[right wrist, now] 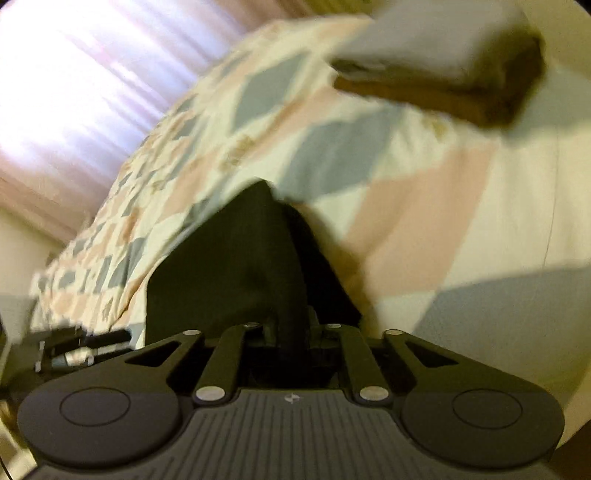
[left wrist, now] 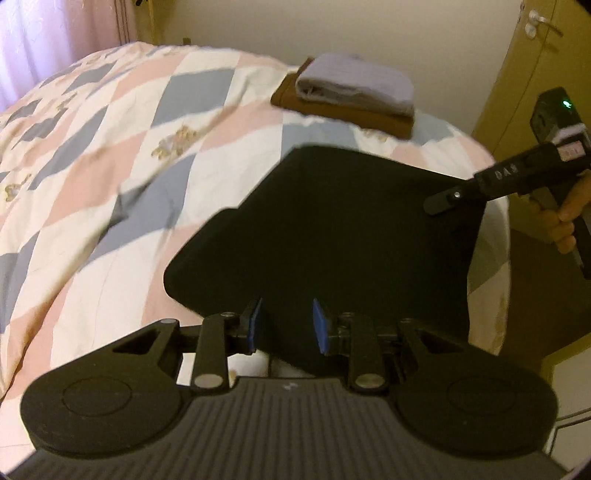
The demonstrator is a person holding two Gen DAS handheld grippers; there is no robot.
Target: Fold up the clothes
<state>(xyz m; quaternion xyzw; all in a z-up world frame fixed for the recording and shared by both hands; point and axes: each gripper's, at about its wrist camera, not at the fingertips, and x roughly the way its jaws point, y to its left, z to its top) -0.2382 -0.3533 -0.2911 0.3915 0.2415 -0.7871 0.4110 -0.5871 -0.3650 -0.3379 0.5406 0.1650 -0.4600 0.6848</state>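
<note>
Two grippers work one black garment (left wrist: 332, 236) on the bed. Garment looks plain, dark, no print visible, smooth w/ rounded corners, spread as a rough flat panel over the near-right part of the checked quilt (left wrist: 110, 155); its right edge hangs toward the bed side.

Left gripper (left wrist: 288, 325): fingers spread, blue pads (left wrist: 320, 325) apart, black cloth's near edge lying between them but not clamped.

Right gripper (right wrist: 291, 328): from its own cam, black fabric bunches up into a peak right at the fingertips, and the fingers look pressed together on that fold; pads hidden by cloth. In the left cam the same tool (left wrist: 458, 194) reaches in from the right, tip on the garment's far-right corner, a hand (left wrist: 565, 218) around its handle, green light on top.

Right cam is motion-blurred, so detail is poor.

Farther back on the quilt: a stack of folded clothes, grey-lilac piece (left wrist: 354, 83) on top of a brown one (left wrist: 332, 109), well apart from the black garment. Quilt is pink, grey-blue & cream diamonds w/ small gold motifs.

Beyond: pale pink curtain (left wrist: 55, 33) at left, cream wall, yellowish door (left wrist: 532, 74) w/ a metal handle at right.
</note>
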